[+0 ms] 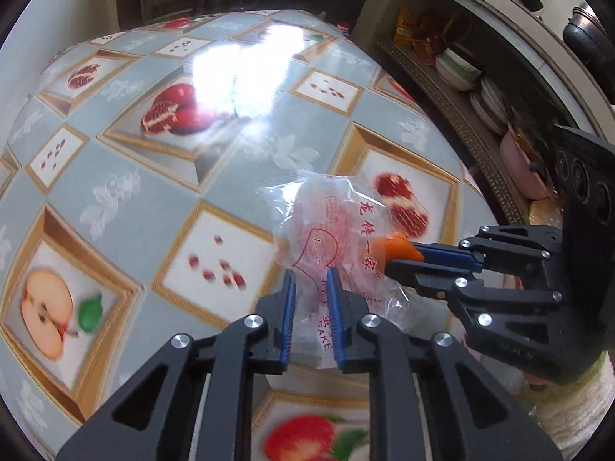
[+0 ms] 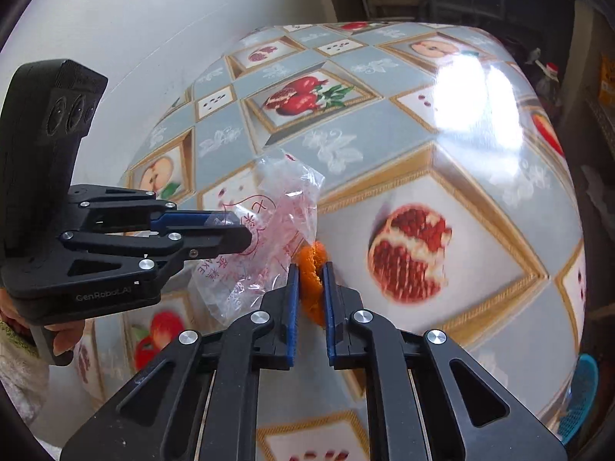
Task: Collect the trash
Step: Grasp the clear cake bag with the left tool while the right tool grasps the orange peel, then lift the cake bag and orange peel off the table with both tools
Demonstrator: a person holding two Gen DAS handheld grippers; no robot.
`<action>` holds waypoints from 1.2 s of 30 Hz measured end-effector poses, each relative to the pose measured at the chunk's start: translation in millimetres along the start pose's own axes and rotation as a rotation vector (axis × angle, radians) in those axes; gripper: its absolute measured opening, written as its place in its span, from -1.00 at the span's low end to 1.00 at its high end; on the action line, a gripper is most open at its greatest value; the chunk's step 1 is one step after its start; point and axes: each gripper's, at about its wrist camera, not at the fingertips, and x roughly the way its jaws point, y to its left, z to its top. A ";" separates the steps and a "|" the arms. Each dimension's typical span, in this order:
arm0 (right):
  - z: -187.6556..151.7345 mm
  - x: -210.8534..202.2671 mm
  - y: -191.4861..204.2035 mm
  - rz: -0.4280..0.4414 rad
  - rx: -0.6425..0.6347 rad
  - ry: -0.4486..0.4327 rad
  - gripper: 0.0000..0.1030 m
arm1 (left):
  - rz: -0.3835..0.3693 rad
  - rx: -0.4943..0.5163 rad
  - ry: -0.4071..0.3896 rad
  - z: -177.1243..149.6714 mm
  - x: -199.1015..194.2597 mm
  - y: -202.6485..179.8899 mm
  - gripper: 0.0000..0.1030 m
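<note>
A crumpled clear plastic cake wrapper (image 1: pixel 338 223) with red print lies on the fruit-patterned tablecloth (image 1: pixel 153 192). My left gripper (image 1: pixel 311 282) is shut on its near edge, the blue pads pinching the film. From the right wrist view the same wrapper (image 2: pixel 276 207) hangs between the left gripper's (image 2: pixel 240 226) fingers. A piece of orange peel (image 2: pixel 309 265) sits right beside the wrapper, and my right gripper (image 2: pixel 309 269) is shut on it. In the left wrist view the right gripper (image 1: pixel 399 257) comes in from the right with the peel (image 1: pixel 399 247) at its tip.
To the right of the table is an open shelf with stacked bowls and plates (image 1: pixel 461 73) and a pink pot (image 1: pixel 522 169). A white wall (image 2: pixel 134 38) runs along the table's far left. A blue plastic basket (image 2: pixel 580 395) sits low at the right. A hand (image 2: pixel 65 334) holds the left gripper.
</note>
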 end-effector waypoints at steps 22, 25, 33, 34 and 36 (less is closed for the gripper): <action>-181.1 -83.6 45.2 -0.164 0.145 -0.068 -0.79 | -0.143 -0.102 -0.080 -170.6 -46.0 -41.1 -0.21; -180.8 -82.8 46.1 -0.166 0.153 -0.071 -0.79 | -0.127 -0.096 -0.074 -168.0 -41.6 -43.8 -0.21; -185.3 -84.6 48.5 -0.178 0.155 -0.079 -0.78 | -0.020 -0.004 -0.054 -171.6 -24.8 -60.6 -0.46; -185.0 -84.5 48.8 -0.180 0.154 -0.079 -0.78 | -0.013 0.001 -0.058 -172.8 -24.6 -62.2 -0.51; -184.5 -84.4 49.0 -0.181 0.155 -0.078 -0.78 | 0.003 0.016 -0.073 -175.2 -25.9 -65.2 -0.62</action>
